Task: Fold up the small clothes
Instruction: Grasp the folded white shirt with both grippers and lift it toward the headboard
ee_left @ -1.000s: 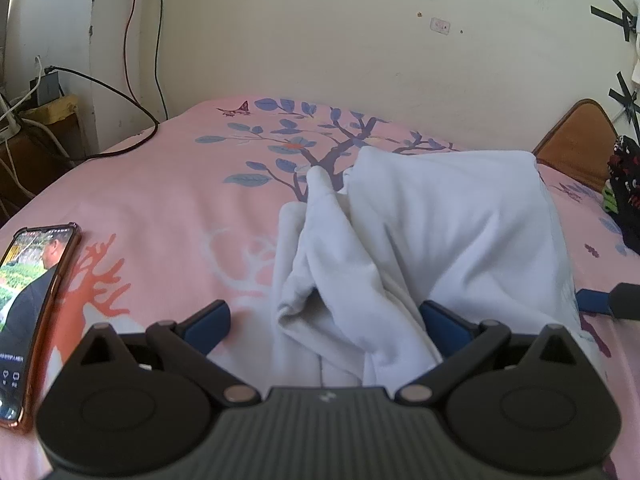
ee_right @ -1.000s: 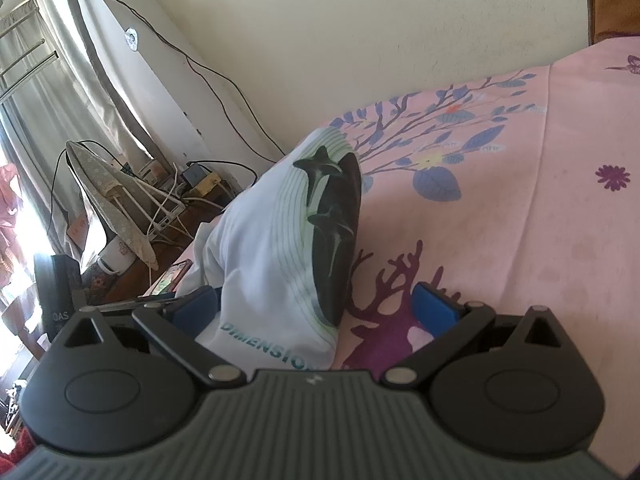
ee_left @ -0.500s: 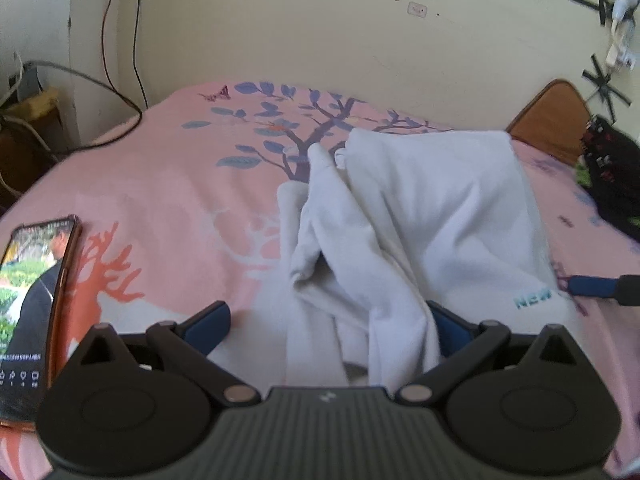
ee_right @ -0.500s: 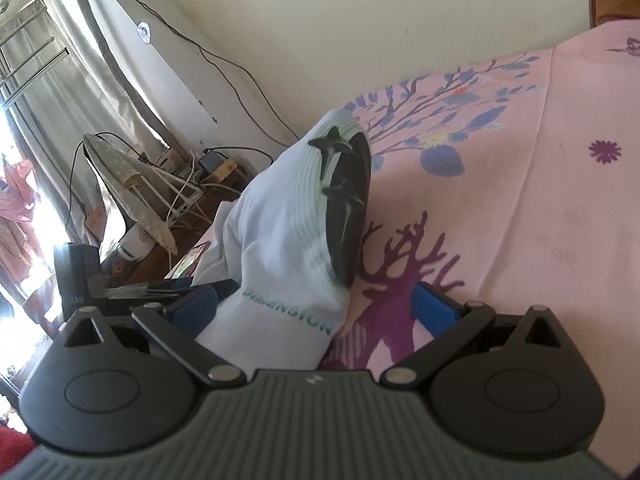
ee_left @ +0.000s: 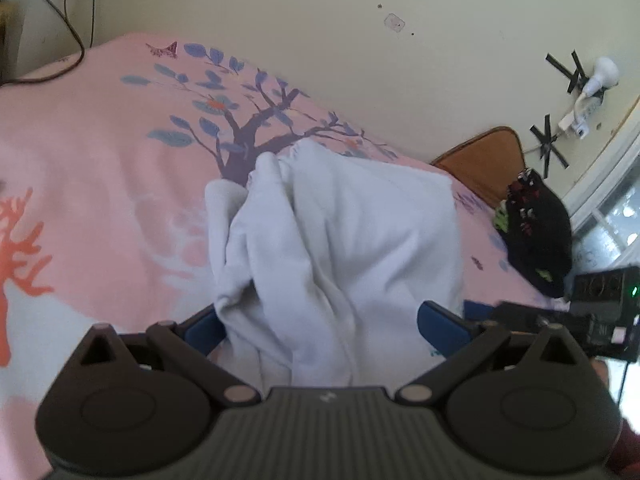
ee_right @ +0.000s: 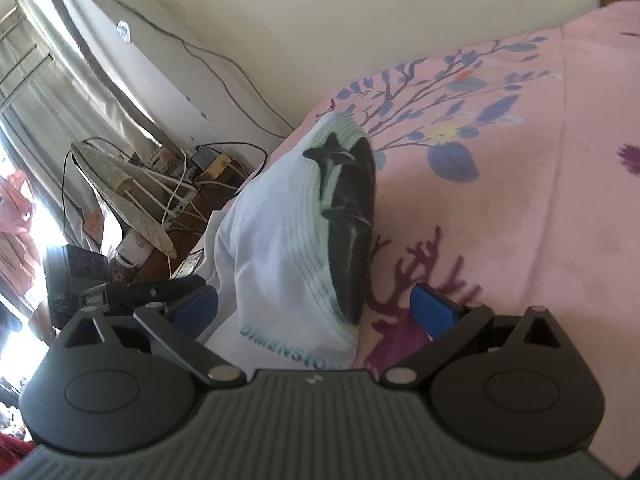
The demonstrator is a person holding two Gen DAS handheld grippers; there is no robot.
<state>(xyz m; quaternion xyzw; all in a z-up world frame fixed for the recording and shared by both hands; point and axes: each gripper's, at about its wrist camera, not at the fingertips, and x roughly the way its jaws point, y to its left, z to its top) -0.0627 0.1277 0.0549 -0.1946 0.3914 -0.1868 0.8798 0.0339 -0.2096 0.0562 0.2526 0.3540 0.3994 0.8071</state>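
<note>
White garment (ee_left: 340, 240), small, bunched in loose folds, lying on a pink bedsheet (ee_left: 100, 160) printed with a dark tree, blue leaves and orange coral shapes; in the right wrist view the same garment (ee_right: 288, 240) shows a black print and teal lettering along its near hem. Left gripper (ee_left: 320, 322): jaws spread wide, blue pads on either side of the garment's near folds, cloth lying between them; whether the left pad touches the cloth's edge cannot be told, and nothing is pinched. Right gripper (ee_right: 314, 308): jaws spread wide, having just drawn in a little, the garment's near hem between them, right pad clear of the cloth over the sheet's purple coral print, no grasp. Dark patterned clothing (ee_left: 536, 236), heaped at the far right of the bed beside a brown headboard (ee_left: 484, 164). Cream wall (ee_left: 320, 40) along the far side, with black tape crosses and a white fitting at right. In the right wrist view, left of the bed: ironing board (ee_right: 120, 188), tangled cables (ee_right: 188, 184) on a low wooden unit, pale curtains (ee_right: 52, 80).
</note>
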